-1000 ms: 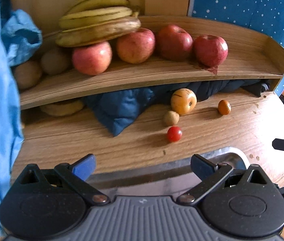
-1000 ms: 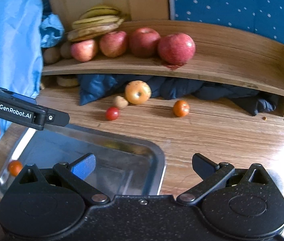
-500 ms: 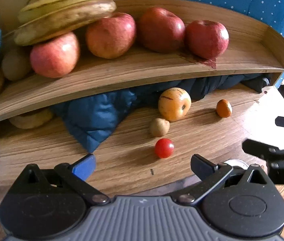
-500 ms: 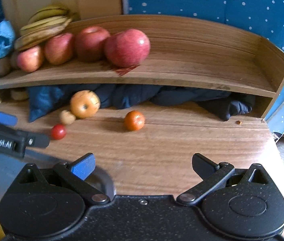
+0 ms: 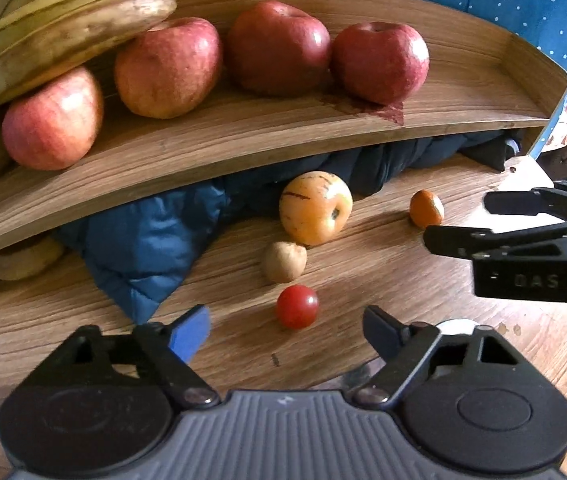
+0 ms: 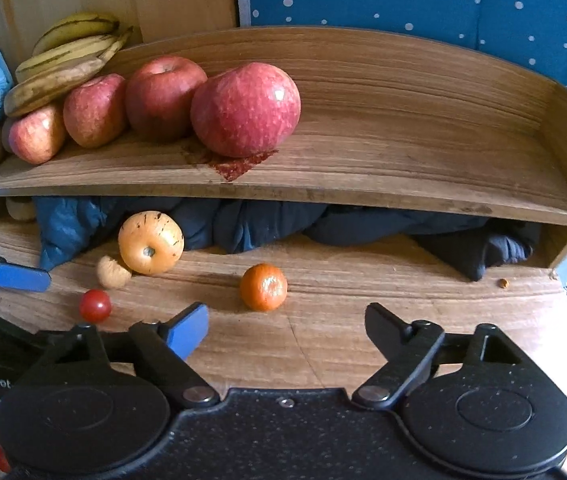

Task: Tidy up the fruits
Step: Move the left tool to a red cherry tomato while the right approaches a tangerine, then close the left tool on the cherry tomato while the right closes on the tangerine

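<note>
Left wrist view: the left gripper (image 5: 285,326), jaws closing but apart, hovers over a cherry tomato (image 5: 297,306) on the wooden table (image 5: 403,280). Right wrist view: the right gripper (image 6: 286,326), closing with nothing clamped, faces a tangerine (image 6: 263,287) below the shelf (image 6: 363,160) of apples (image 6: 245,109).

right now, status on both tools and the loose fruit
Left tool closing, empty, cherry tomato just ahead. Right tool closing, empty, small orange ahead. Nothing in the way.

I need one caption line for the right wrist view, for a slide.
Right hand-held gripper, jaws closing and empty, faces a small orange fruit on the wooden table.
</note>
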### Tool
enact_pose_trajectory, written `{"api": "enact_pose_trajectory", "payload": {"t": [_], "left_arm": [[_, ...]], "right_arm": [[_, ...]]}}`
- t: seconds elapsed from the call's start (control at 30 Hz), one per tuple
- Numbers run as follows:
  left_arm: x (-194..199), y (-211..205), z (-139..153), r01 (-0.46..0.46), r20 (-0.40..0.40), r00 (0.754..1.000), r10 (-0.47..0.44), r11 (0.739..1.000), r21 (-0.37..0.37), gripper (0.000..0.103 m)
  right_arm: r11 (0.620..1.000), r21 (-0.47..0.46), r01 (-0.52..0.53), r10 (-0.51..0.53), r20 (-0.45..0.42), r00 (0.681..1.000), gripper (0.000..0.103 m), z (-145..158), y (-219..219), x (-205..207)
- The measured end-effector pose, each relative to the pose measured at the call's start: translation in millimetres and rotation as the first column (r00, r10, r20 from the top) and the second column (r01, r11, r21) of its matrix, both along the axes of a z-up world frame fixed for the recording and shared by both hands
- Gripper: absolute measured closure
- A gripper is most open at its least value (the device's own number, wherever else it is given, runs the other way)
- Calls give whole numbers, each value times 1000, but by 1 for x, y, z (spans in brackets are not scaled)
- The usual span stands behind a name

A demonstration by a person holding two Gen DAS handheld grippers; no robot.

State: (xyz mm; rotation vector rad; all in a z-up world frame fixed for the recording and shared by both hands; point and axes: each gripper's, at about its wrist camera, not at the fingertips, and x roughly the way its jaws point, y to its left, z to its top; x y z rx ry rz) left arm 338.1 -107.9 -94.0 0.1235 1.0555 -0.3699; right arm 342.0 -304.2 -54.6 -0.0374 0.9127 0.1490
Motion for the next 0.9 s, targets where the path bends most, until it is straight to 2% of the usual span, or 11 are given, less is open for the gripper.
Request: {"api": "enact_pose_trajectory", "payload": {"t": [0.2,0.47,0.57,0.8,0.9], "left_arm": [[4,-4,-3,14,-12,1000,-14,1000,-20,39],[10,-11,-6,23,-8,1000,-23,999,-35,50],[11,-13,-6,27,-9,1000,-28,999,-38,59],[11,-12,-6,31,-10,999,-31,999,-40,74],[11,-12,-6,34,-11,999,-34,999,-42,78]], "right_arm": [[999,7,-37,37,-15,999,33,-6,8,10],[997,-5,-72,71,-23,997,45,-13,19,21],[997,-15,-73,72,-29,997,50,-17,21,26],[997,-23,-74,73,-21,997,70,-18,25,29],[997,-17,-71,71,-21,997,72,-17,21,29]]}}
